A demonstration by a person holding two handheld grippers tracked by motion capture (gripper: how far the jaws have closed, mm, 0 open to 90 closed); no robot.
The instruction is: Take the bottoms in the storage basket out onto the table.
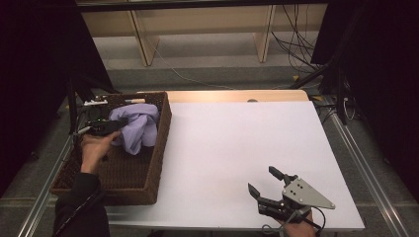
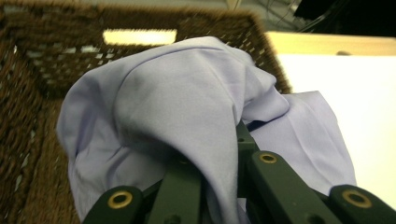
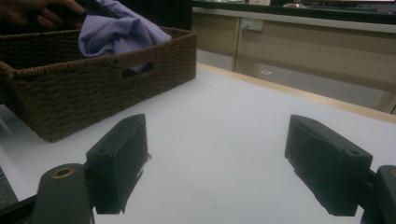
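Note:
A lilac cloth [image 1: 138, 127] hangs bunched above the brown wicker basket [image 1: 159, 148] at the table's left side. My left gripper [image 1: 114, 126] is shut on the cloth, holding it up over the basket. In the left gripper view the cloth [image 2: 187, 107] drapes over my jaws and hides their tips. From the right gripper view, the cloth [image 3: 119, 32] rises above the basket [image 3: 70, 93] rim. My right gripper [image 1: 262, 181] stands open low over the white table [image 1: 237, 148] near its front right, with nothing between its fingers [image 3: 121, 158].
A light wooden strip [image 1: 237, 95] runs along the table's far edge. Cables [image 1: 296, 44] trail on the floor behind it, beside wooden shelf legs. Dark curtains stand at both sides.

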